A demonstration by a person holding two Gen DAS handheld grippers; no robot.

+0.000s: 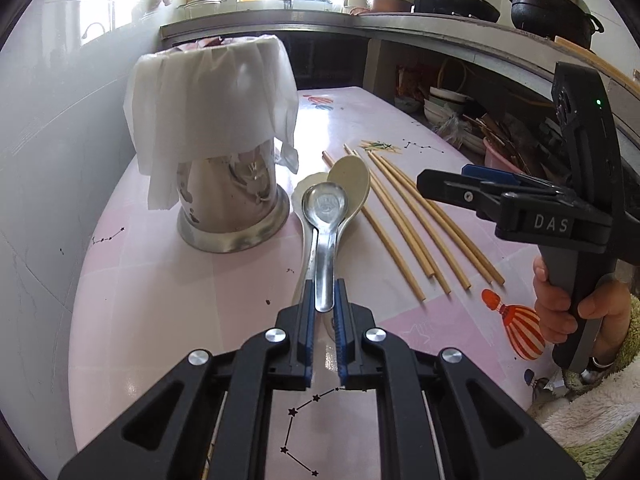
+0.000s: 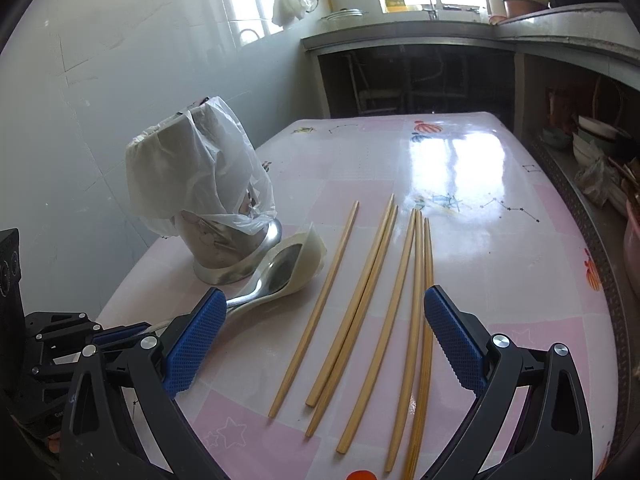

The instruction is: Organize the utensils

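The metal spoon (image 1: 326, 216) lies bowl-up on a cream plastic spoon (image 1: 352, 184), just beside the steel utensil holder (image 1: 232, 208), whose top is draped in a white plastic bag (image 1: 208, 108). The left tool (image 1: 323, 300) pinches the spoon's handle end between its blue pads. The step in hand looks like picking up this spoon; next it likely needs lifting clear and carrying to the holder. The right tool (image 2: 324, 340) stands spread above the bamboo chopsticks (image 2: 376, 308), which lie loose on the pink tabletop (image 1: 160, 300).
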